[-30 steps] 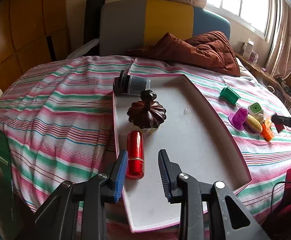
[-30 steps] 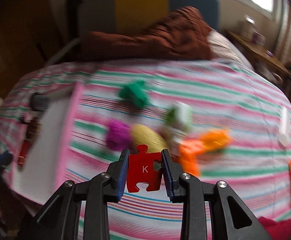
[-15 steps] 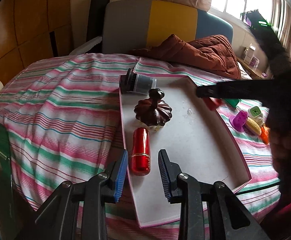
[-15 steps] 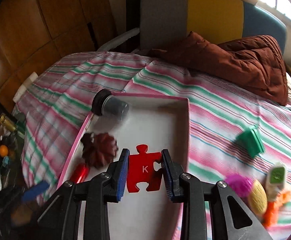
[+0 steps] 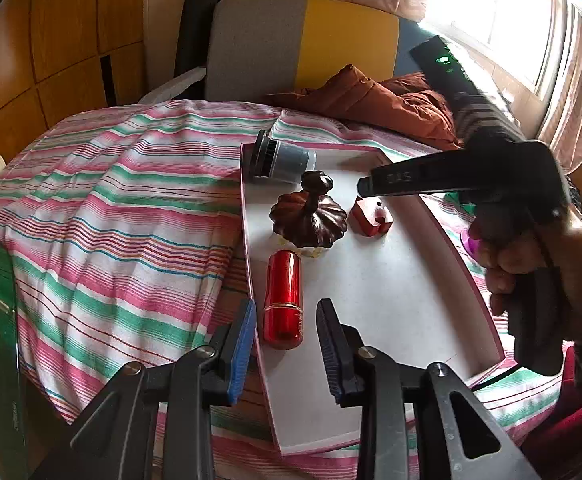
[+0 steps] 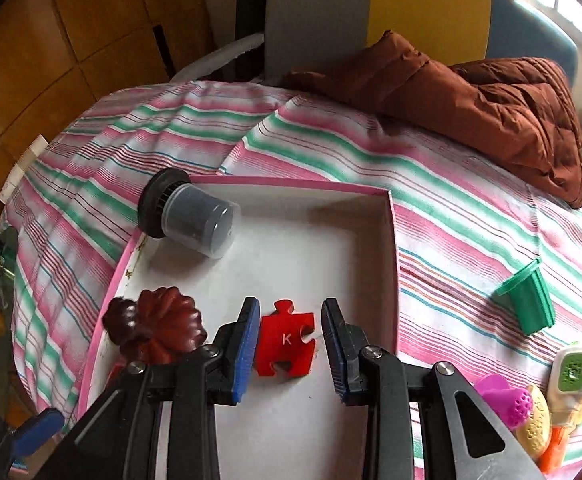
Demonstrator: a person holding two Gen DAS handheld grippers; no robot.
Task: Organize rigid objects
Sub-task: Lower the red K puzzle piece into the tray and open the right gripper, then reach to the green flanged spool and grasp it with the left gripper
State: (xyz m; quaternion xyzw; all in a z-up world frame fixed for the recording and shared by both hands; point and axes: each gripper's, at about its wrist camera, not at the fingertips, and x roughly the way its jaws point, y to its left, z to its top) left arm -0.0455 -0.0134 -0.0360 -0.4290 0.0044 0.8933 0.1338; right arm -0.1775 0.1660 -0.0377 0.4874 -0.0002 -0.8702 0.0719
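Right gripper (image 6: 291,338) stood slightly parted around red puzzle piece (image 6: 285,339), pads seemingly clear; piece rested on tray (image 6: 387,264) floor, apparently for release. Left gripper (image 5: 285,346) narrow, empty.

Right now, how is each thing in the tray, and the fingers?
Red puzzle piece, resting in tray, loose.
Jar, on its side, capped.
Brown pumpkin lid, upright.
Red tube, lying down.
Right fingers, apart around the puzzle piece.
Left fingers, apart, empty.
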